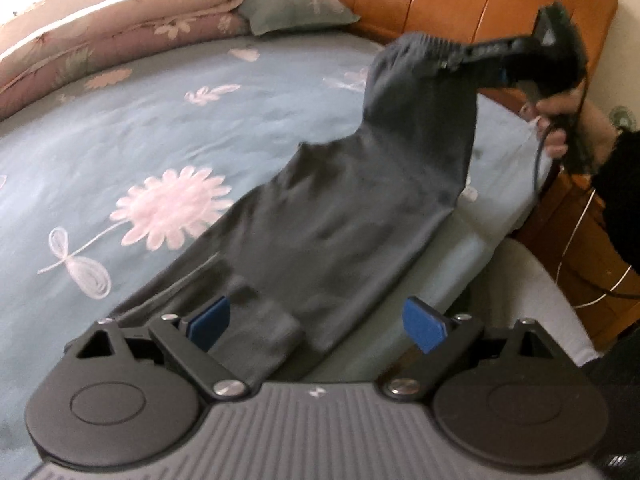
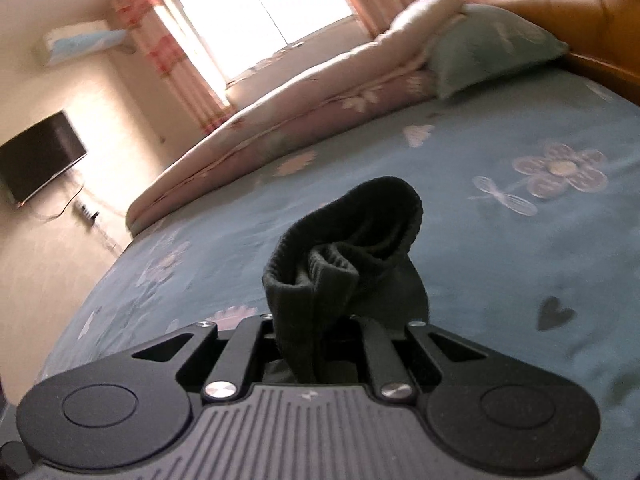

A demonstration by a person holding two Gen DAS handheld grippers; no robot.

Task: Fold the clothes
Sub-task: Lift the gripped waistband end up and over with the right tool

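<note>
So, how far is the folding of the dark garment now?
Still early. No finished fold shows: the dark garment lies stretched out on the blue bedsheet. In hand: the right gripper is shut on its ribbed cuff and holds that end lifted above the bed. The left gripper is open over the near end, gripping nothing. Left to do: bring the raised end over and flatten the garment.

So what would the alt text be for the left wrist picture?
A dark grey garment lies on a blue floral bedsheet, one ribbed end lifted and clamped by the right gripper in a person's hand. The left gripper, blue pads apart, hovers over the near end. Pillow and folded quilt lie behind.
</note>
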